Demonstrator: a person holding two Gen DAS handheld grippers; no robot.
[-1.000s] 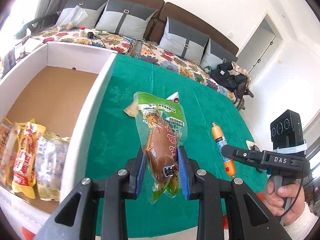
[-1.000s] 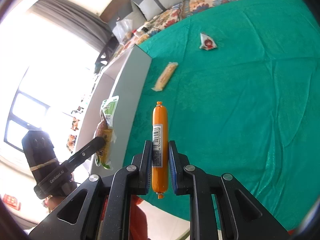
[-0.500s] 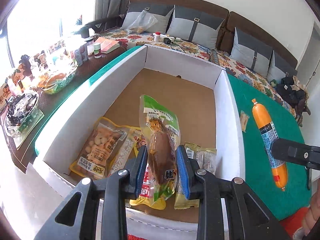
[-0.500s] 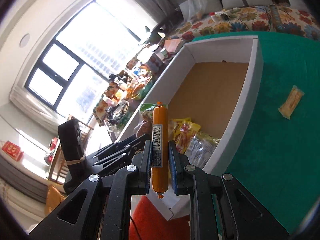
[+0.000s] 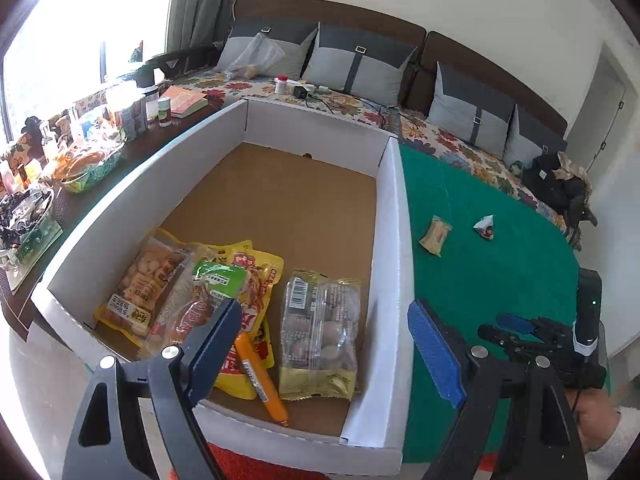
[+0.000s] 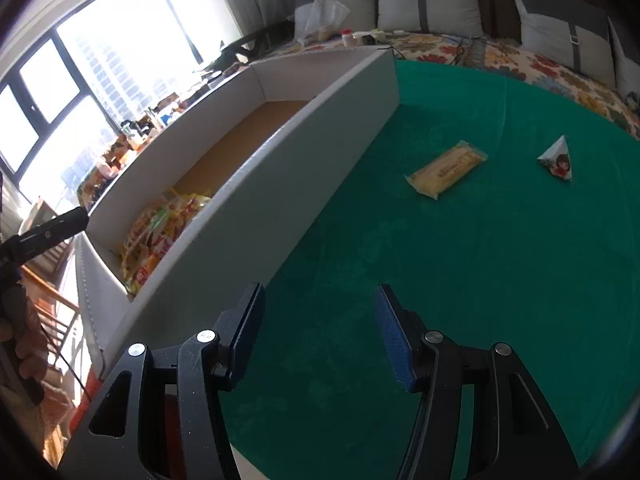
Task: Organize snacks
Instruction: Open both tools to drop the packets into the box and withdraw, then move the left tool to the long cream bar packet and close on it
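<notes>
Left wrist view: left gripper [image 5: 324,344] hangs above the near end of the white box [image 5: 394,240]; jaws opening, nothing between them.
Right wrist view: right gripper [image 6: 318,332] sits over the green cloth [image 6: 460,260], just right of the box's wall; jaws opening, nothing between them.
Box contents: green-topped pouch [image 5: 200,300] lies on the pile at near left, partly hidden by the left jaw; orange sausage [image 5: 262,380] lies slanted on the yellow packets, its near end close to the near wall; clear pack of brown balls [image 5: 320,328] lies to its right.
Outstanding items: yellow wafer pack [image 6: 446,168] and small triangular packet [image 6: 556,160] lie well apart from the box on the cloth, near each other.
Task progress: judged partly done; two snacks are not yet boxed.
Risk 1: the left jaws could snag the loose pouch film on leaving and drag it out, since they stand right over the pile.
Risk 2: the flat wafer pack offers little edge; a shallow approach may only push it along the cloth.
Risk 3: the triangular packet may tip or squirt sideways if pinched on its sloping faces.
</notes>
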